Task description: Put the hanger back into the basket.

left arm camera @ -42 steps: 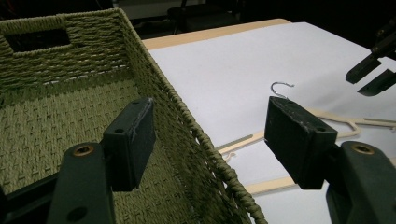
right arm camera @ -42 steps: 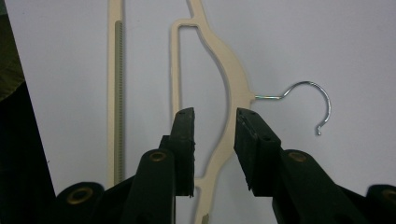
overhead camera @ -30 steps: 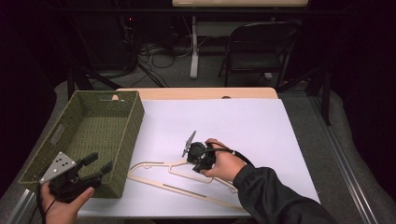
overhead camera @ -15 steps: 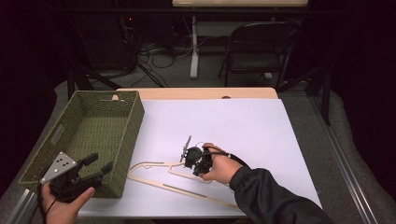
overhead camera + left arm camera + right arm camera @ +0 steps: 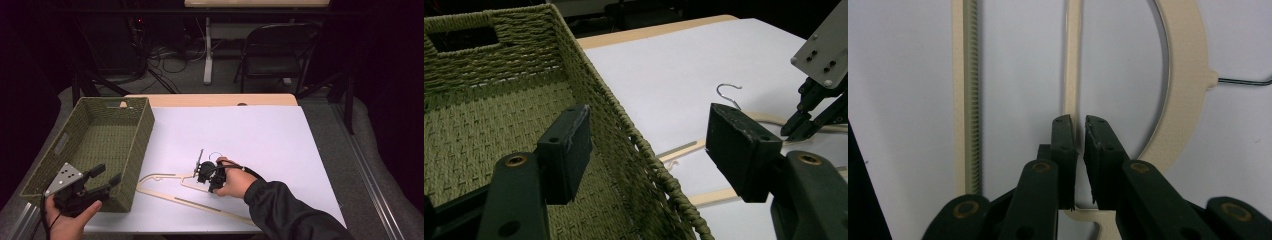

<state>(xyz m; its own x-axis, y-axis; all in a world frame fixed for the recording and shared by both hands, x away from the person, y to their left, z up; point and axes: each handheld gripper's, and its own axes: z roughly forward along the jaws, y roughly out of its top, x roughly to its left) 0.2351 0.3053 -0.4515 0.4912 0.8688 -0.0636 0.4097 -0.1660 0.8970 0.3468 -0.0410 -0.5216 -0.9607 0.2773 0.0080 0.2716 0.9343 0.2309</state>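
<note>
1. The left claw (image 5: 107,181) hangs at the near left corner of the desk (image 5: 260,130), at the near end of the basket (image 5: 95,135). Its jaws stand wide apart and hold nothing; in the left gripper view the basket's right wall runs up between them without touching either.

2. The hanger (image 5: 165,186) lies flat on the desk just right of the basket. Its long axis runs from near the basket's near right corner toward the person's right sleeve, and its wire hook (image 5: 216,154) points away toward the far side.

3. The right claw (image 5: 201,167) is the nearer one by far: it sits right over the hanger's middle. In the right gripper view its jaws are almost closed, a thin inner bar (image 5: 1071,60) of the hanger running into the narrow slot between them. The curved shoulder (image 5: 1188,75) lies to one side, the ribbed bar (image 5: 964,95) to the other. I cannot tell if the pads already pinch the bar.

4. My judgement: any lift depends on the right claw closing across that thin bar, since the left is well apart from it.
</note>
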